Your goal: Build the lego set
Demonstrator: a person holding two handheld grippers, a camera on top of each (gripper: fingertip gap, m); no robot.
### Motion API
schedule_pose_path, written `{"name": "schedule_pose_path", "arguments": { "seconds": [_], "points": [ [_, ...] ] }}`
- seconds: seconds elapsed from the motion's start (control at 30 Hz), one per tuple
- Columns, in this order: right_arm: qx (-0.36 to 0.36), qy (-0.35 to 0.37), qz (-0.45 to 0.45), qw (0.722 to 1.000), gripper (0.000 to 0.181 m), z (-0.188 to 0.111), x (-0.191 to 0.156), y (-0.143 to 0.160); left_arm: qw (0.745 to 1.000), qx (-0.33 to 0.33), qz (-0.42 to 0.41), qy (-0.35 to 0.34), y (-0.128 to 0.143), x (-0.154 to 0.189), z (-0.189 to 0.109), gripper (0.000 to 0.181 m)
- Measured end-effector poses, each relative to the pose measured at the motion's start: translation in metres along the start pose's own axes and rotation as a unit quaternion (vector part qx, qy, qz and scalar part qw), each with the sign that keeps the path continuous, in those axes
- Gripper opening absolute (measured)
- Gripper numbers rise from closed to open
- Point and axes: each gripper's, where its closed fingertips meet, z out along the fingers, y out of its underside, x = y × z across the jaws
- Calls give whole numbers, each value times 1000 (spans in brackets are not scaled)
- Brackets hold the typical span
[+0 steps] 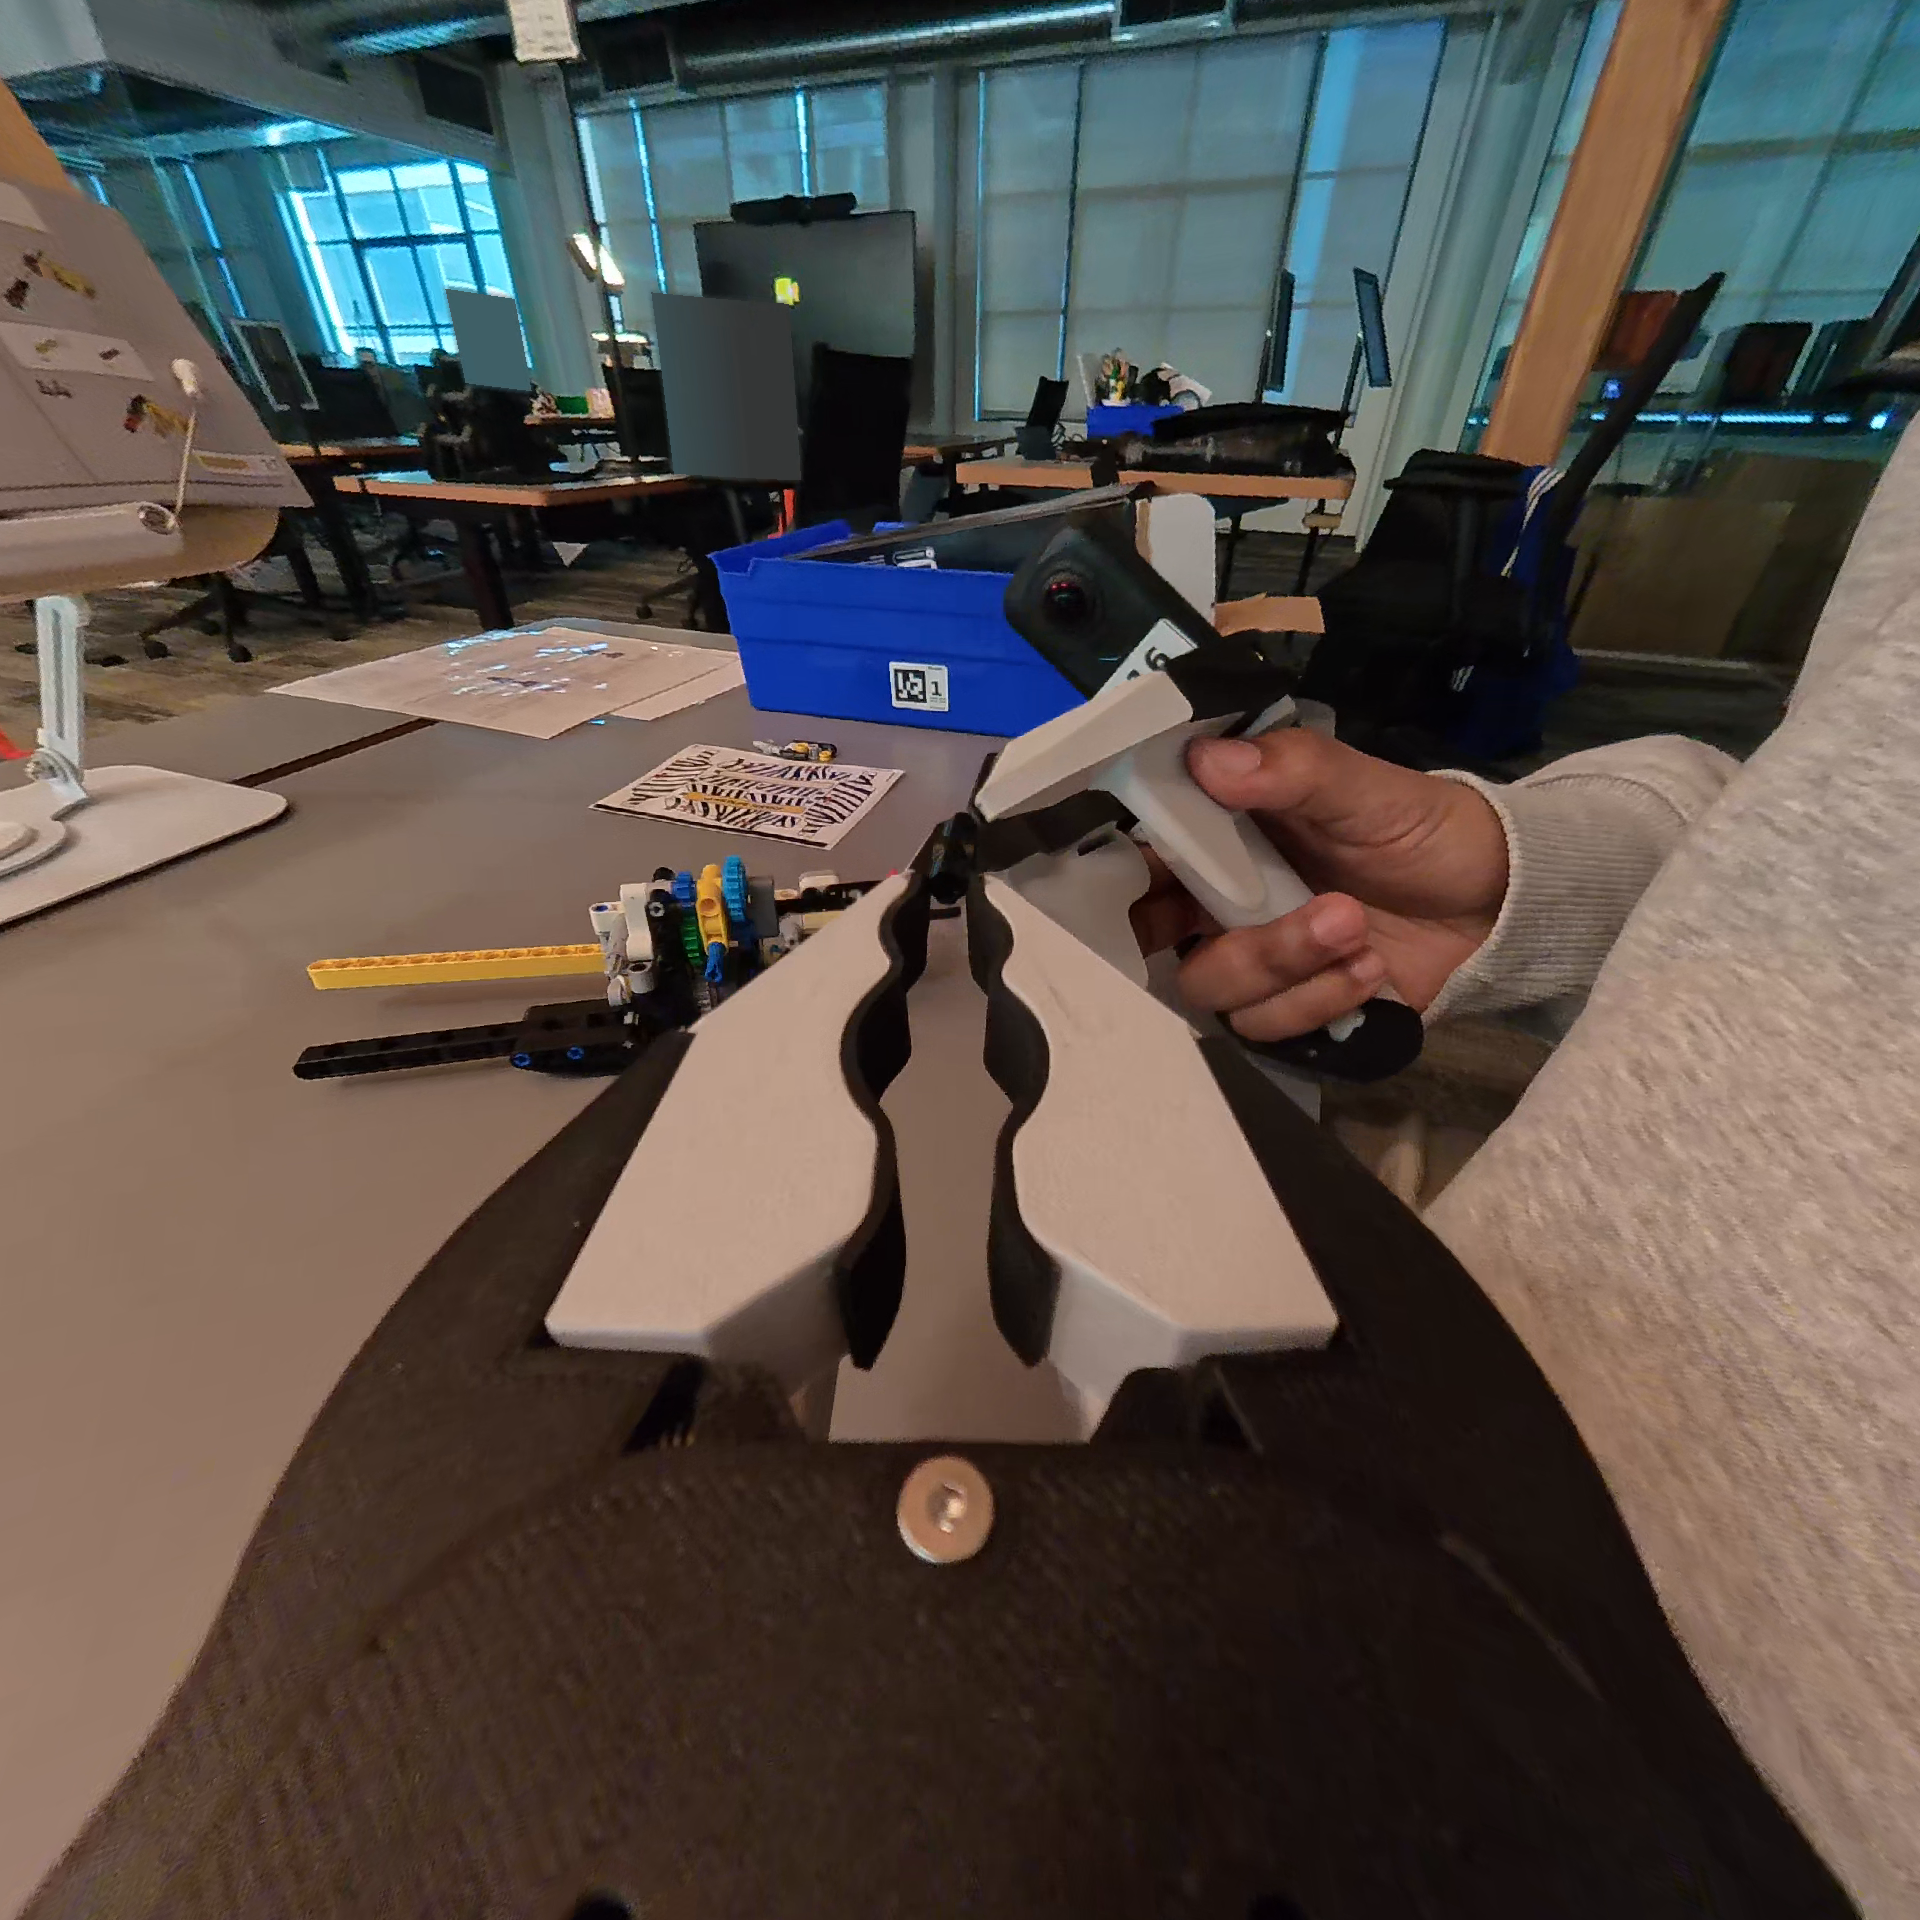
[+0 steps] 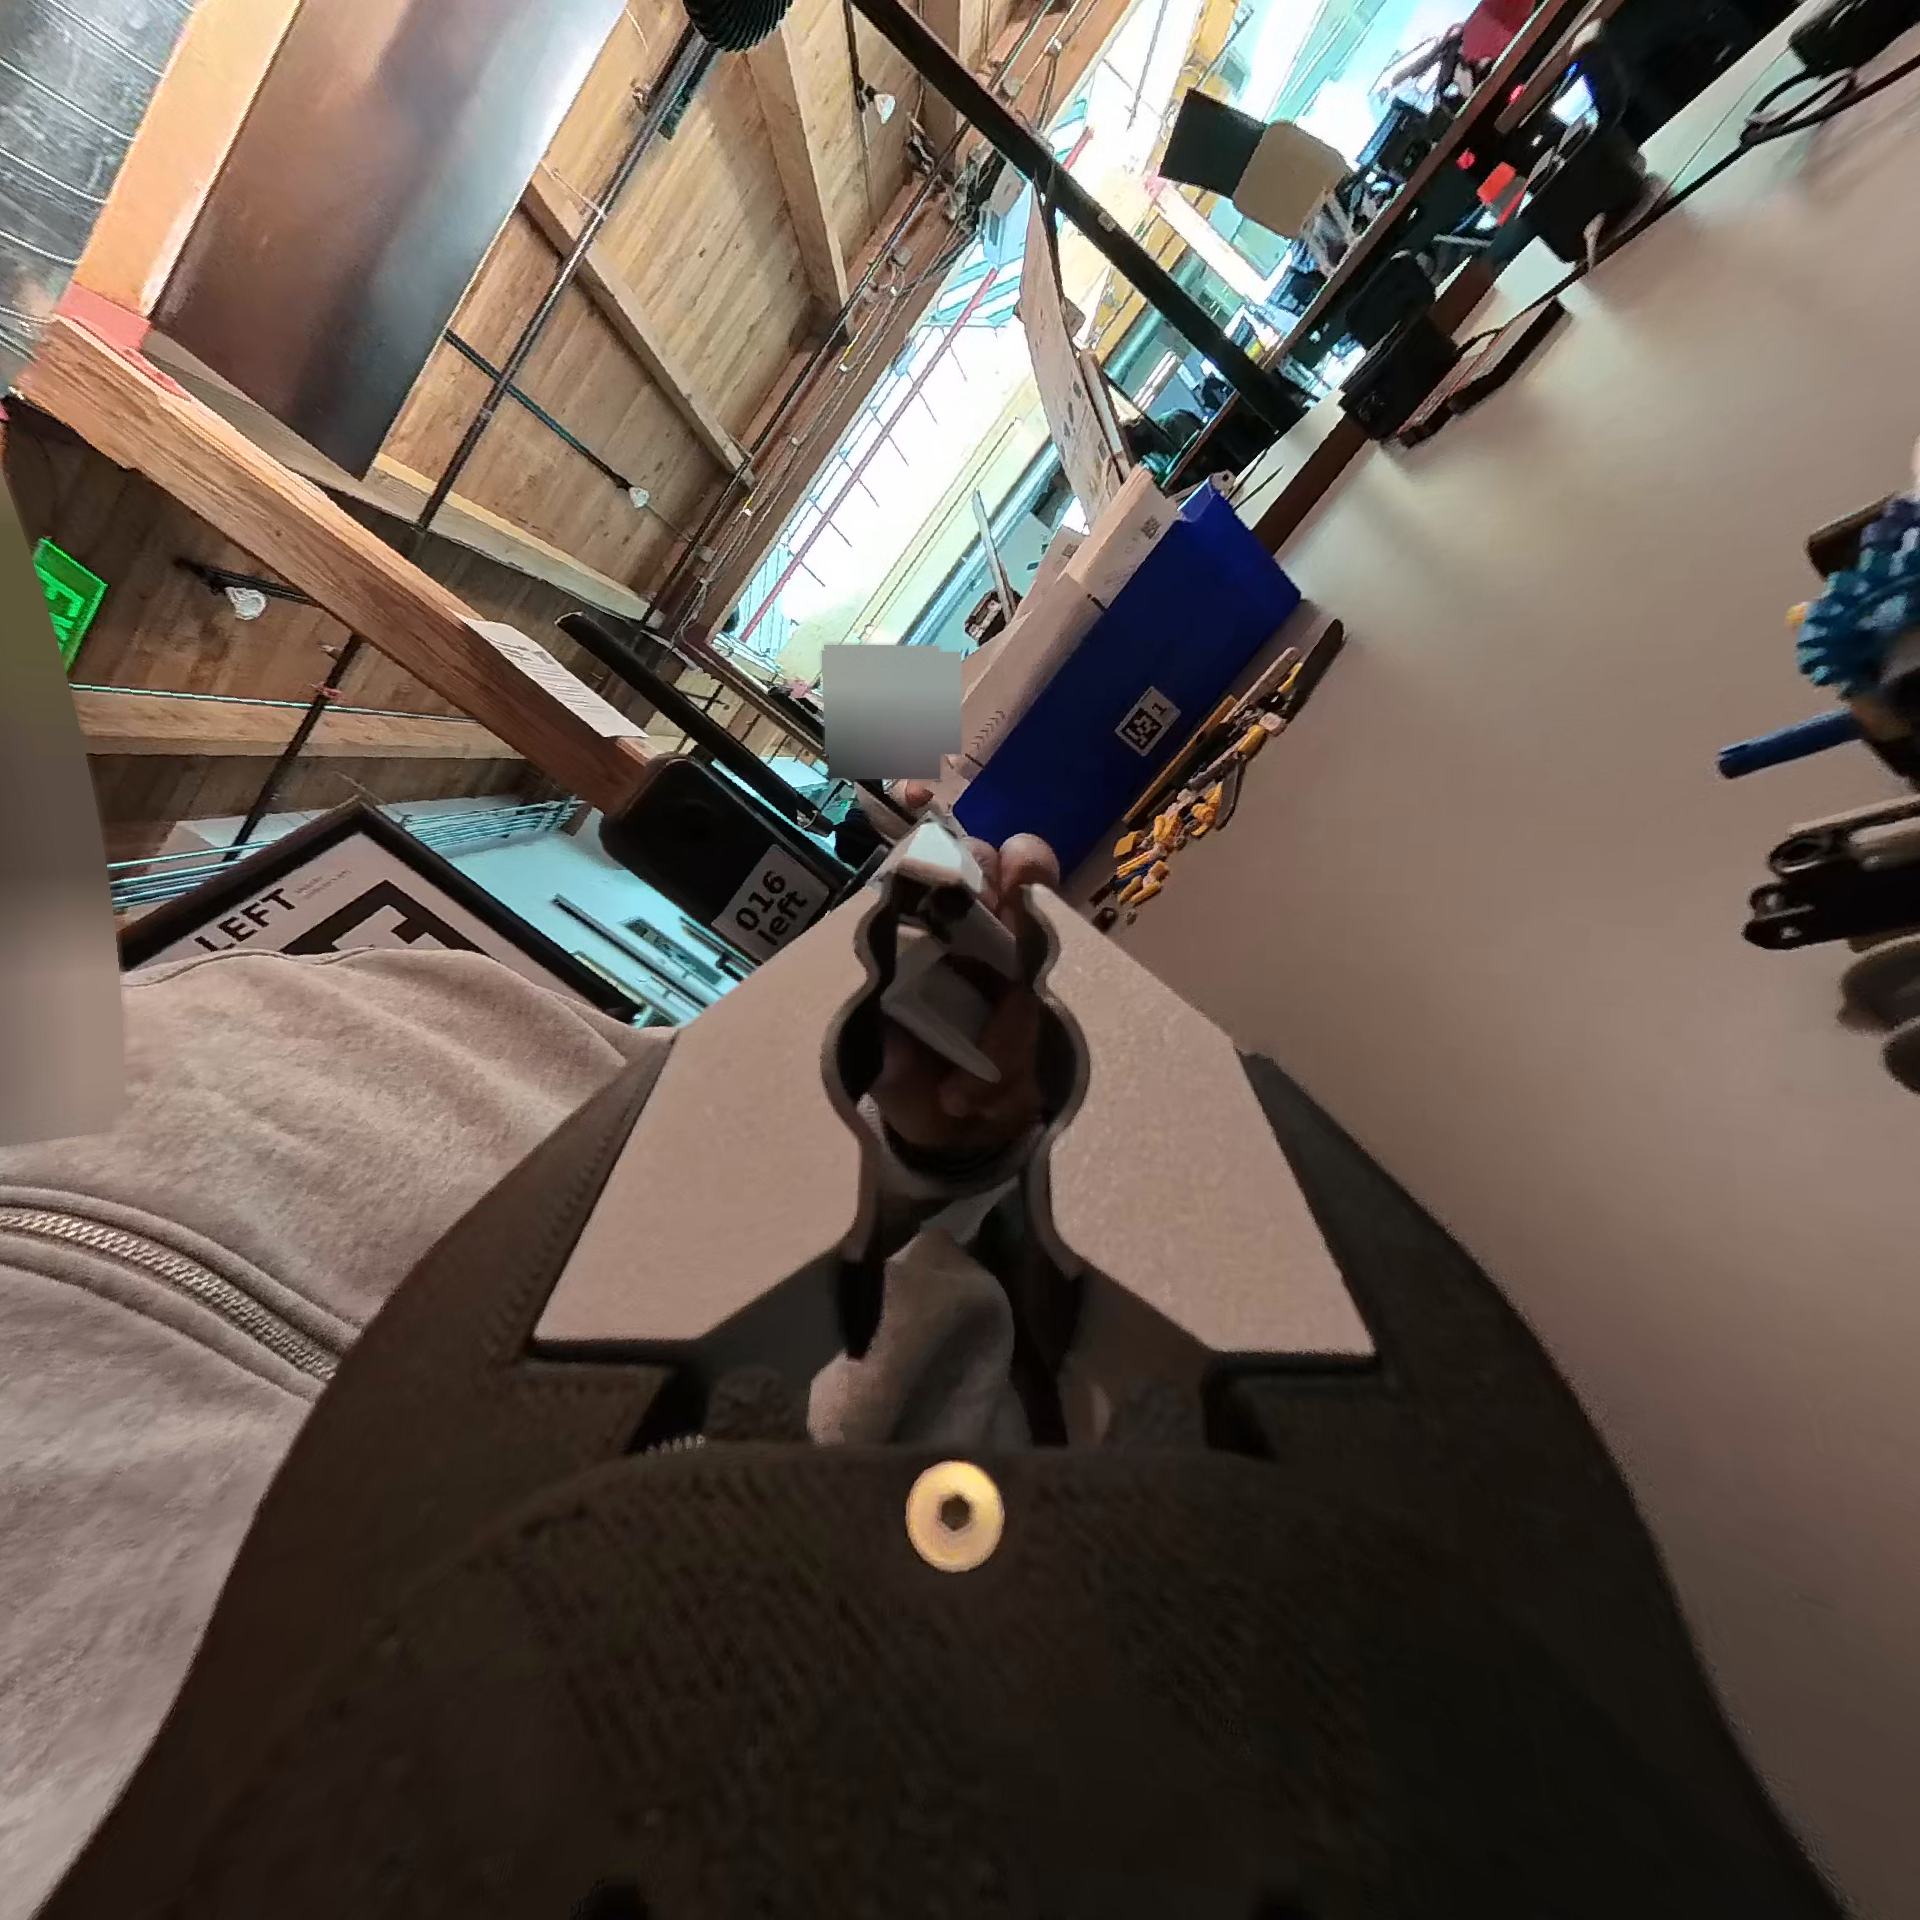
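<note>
Above the grey table we hold the left gripper slightly open and empty against the right gripper, whose grip we cannot tell, probably for a handover, while the half-built lego model rests just beside.

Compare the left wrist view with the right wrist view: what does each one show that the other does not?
Only the left wrist view shows the yellow beam, the black beam, the sticker sheet and the stand. Only the right wrist view shows the wooden ceiling and loose yellow parts beside the bin. Both show the blue bin, the table, the lego model and both tools, left and right.
</note>
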Motion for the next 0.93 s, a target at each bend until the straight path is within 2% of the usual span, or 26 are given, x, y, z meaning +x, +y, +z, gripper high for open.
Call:
{"name": "schedule_pose_path", "arguments": {
  "seconds": [0.13,0.33,0.4,0.47,0.57,0.67,0.73,0.8,0.87,0.93],
  "points": [
    [-8,-14,21,1000,7,0,-1,3,1000,-14,20,6,5,3,2,4],
    [-12,4,34,999,5,-2,5,3,999,-32,14,2,11,0,5,5],
    [-10,5,26,1000,5,-3,5,1,999,-37,-13,7,12,-2,6,5],
    [4,1,14,1000,5,-5,2,-4,997,-50,-58,-4,14,-8,6,17],
    [15,23,-24,999,6,-12,4,-13,986,-54,-153,-49,6,-25,-9,26],
    [12,53,-76,996,6,-17,7,-17,965,-47,-195,-167,2,-69,-63,25],
    [10,65,-99,993,6,-17,9,-17,931,-81,-196,-296,13,-113,-129,23],
    [2,73,-115,991,6,-15,11,-15,884,-125,-199,-404,28,-148,-202,16],
    [-13,81,-132,988,6,-10,14,-10,852,-185,-221,-438,51,-163,-251,8],
    [-28,87,-149,985,6,-5,16,-6,836,-254,-260,-412,78,-162,-269,2]
  ]
}}
